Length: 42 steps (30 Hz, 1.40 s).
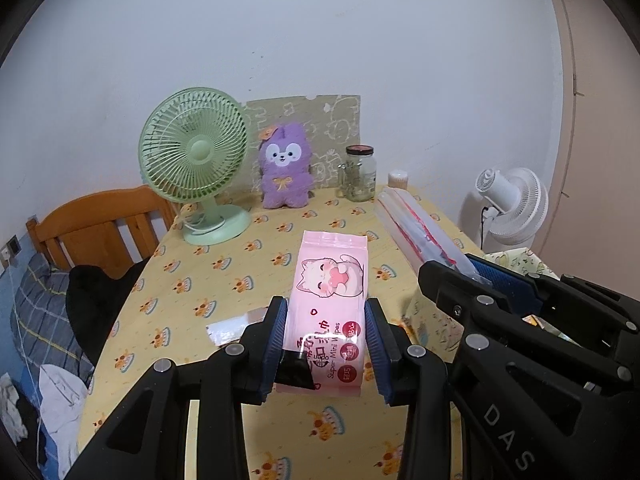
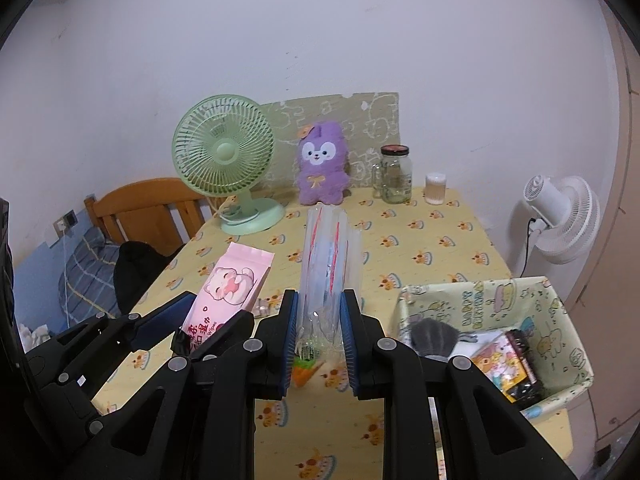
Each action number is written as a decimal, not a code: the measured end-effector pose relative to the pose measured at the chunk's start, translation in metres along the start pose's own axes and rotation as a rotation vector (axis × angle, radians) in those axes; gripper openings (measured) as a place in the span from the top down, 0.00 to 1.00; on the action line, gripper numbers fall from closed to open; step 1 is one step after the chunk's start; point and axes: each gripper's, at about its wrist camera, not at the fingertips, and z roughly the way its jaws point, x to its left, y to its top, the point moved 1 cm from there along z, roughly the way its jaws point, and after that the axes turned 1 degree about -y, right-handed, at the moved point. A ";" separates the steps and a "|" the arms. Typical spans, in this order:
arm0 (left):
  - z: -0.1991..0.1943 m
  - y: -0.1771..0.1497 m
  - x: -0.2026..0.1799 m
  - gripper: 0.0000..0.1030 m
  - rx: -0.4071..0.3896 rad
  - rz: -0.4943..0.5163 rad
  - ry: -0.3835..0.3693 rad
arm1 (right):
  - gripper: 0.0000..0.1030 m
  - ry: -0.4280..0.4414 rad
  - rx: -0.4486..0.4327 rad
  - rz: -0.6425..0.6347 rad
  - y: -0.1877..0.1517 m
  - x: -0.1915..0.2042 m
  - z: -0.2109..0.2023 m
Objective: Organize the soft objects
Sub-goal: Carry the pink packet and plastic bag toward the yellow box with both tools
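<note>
Tools clamp goods: left tool pink wipes pack, right tool clear packet.

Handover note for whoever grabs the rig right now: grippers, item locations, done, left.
Left gripper: shut on the pink wipes pack, held above the table.
Right gripper: shut on the clear plastic packet, also off the table.
Fabric bin sits at the table's right edge and already holds a few packs.
Purple plush stands at the back by the green fan, untouched.
Small orange carrot-shaped item lies on the table under the right gripper.
Left: probably both held items into the bin, then the plush.
</note>
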 end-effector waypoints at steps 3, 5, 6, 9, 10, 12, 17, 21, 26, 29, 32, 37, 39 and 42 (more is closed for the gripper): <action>0.002 0.002 -0.008 0.61 -0.002 0.007 -0.007 | 0.77 -0.007 -0.003 0.006 0.001 -0.008 -0.001; 0.004 0.003 -0.012 0.61 -0.002 0.012 -0.014 | 0.77 -0.013 -0.004 0.010 0.000 -0.014 -0.003; 0.005 0.004 -0.014 0.62 -0.002 0.014 -0.016 | 0.77 -0.017 -0.005 0.013 0.000 -0.017 -0.003; 0.008 0.005 -0.022 0.62 -0.001 0.019 -0.026 | 0.77 -0.027 -0.006 0.018 0.000 -0.025 -0.004; 0.009 0.006 -0.025 0.61 -0.001 0.021 -0.029 | 0.77 -0.030 -0.006 0.019 0.000 -0.028 -0.004; 0.011 0.007 -0.030 0.61 -0.003 0.026 -0.037 | 0.77 -0.037 -0.009 0.023 0.000 -0.033 -0.005; 0.015 0.009 -0.046 0.61 -0.002 0.040 -0.054 | 0.77 -0.059 -0.013 0.037 -0.001 -0.049 -0.007; 0.019 0.010 -0.058 0.61 0.004 0.058 -0.081 | 0.77 -0.082 -0.014 0.048 -0.002 -0.061 -0.009; 0.025 0.011 -0.073 0.61 0.010 0.068 -0.110 | 0.77 -0.109 -0.017 0.059 -0.005 -0.076 -0.011; 0.027 0.012 -0.082 0.61 0.011 0.080 -0.120 | 0.77 -0.121 -0.017 0.070 -0.006 -0.087 -0.011; 0.030 0.013 -0.090 0.61 0.012 0.090 -0.129 | 0.77 -0.129 -0.018 0.078 -0.006 -0.094 -0.010; 0.037 0.014 -0.102 0.61 0.019 0.104 -0.149 | 0.77 -0.143 -0.017 0.093 -0.007 -0.110 -0.009; 0.040 0.015 -0.109 0.61 0.024 0.114 -0.160 | 0.77 -0.150 -0.015 0.102 -0.009 -0.117 -0.009; 0.044 0.014 -0.119 0.61 0.034 0.129 -0.176 | 0.77 -0.162 -0.010 0.114 -0.012 -0.126 -0.008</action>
